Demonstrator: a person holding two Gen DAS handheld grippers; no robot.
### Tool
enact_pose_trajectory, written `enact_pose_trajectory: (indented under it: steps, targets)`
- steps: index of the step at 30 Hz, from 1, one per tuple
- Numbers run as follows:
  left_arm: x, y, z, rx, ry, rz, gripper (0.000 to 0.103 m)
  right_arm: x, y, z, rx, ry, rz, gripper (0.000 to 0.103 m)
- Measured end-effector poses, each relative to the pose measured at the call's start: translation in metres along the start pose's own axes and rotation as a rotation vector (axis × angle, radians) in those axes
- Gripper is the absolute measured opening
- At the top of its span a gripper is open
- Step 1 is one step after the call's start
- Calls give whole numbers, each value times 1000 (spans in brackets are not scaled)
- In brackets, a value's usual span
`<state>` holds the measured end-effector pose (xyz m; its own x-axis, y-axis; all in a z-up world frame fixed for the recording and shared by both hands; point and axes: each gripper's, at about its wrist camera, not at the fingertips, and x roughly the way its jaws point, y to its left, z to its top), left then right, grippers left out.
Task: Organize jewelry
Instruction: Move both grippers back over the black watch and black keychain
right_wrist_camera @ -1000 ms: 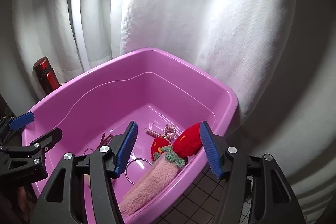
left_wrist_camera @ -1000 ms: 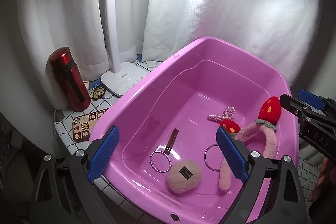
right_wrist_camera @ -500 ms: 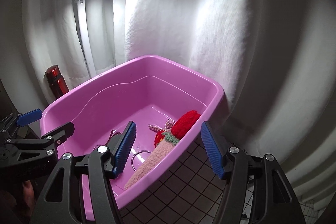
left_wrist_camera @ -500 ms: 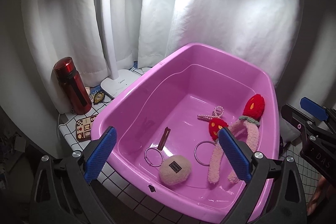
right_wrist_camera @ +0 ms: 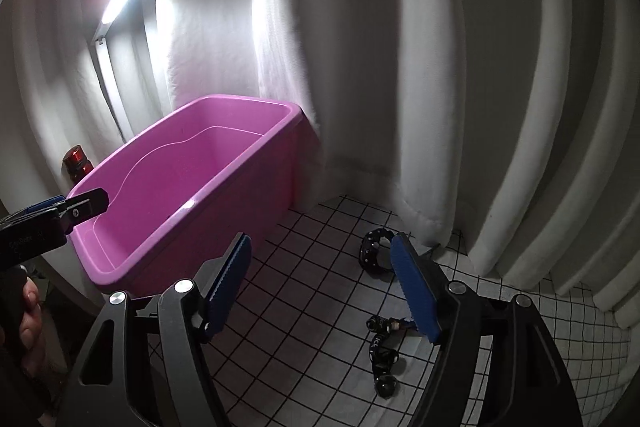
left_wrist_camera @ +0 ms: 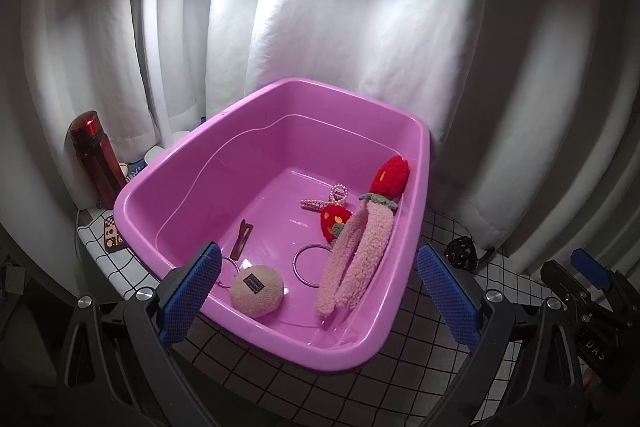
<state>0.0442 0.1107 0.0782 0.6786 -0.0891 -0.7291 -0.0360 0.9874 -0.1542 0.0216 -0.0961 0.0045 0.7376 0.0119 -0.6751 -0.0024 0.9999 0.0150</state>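
Observation:
A pink plastic tub (left_wrist_camera: 416,163) sits on the checked tablecloth and also shows in the right wrist view (right_wrist_camera: 280,163). It holds a fluffy pink headband with red strawberries (left_wrist_camera: 360,251), a pearl clip (left_wrist_camera: 328,199), a brown hair clip (left_wrist_camera: 242,239), two metal rings (left_wrist_camera: 306,261) and a beige plush puff (left_wrist_camera: 258,289). A black bracelet (right_wrist_camera: 374,253) and a black beaded piece (right_wrist_camera: 382,355) lie on the cloth to the tub's right. My left gripper (left_wrist_camera: 316,303) is open and empty before the tub. My right gripper (right_wrist_camera: 324,291) is open and empty above the black pieces.
A red bottle (left_wrist_camera: 96,159) and a white desk lamp (left_wrist_camera: 154,67) stand left of the tub, with a patterned card (left_wrist_camera: 112,235) by them. White curtains (right_wrist_camera: 440,67) close the back and right. The black bracelet also shows in the left wrist view (left_wrist_camera: 462,254).
Both grippers have pulled back from the tub and stayed open. The right gripper has swung right, so the black pieces on the cloth have come into view.

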Motion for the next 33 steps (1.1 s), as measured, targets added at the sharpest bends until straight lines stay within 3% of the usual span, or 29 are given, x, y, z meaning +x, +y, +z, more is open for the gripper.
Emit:
enact_pose_trajectory:
  steps: [6,15,22,33]
  targets:
    - [-2,-47,-15,65,27,-89,97,-15,-53,-42,89,61,-83,69]
    - [19,-116,-29,179,81,-177,97,-23,-95,-71,179,98,-131,69]
    - [74,-153,-34,232,160,-176,97,1,-103,-94,232,144,-126,69]
    - [174,-187,-41,268,229,-136,97,69,-86,-131,261,216,-80,69]
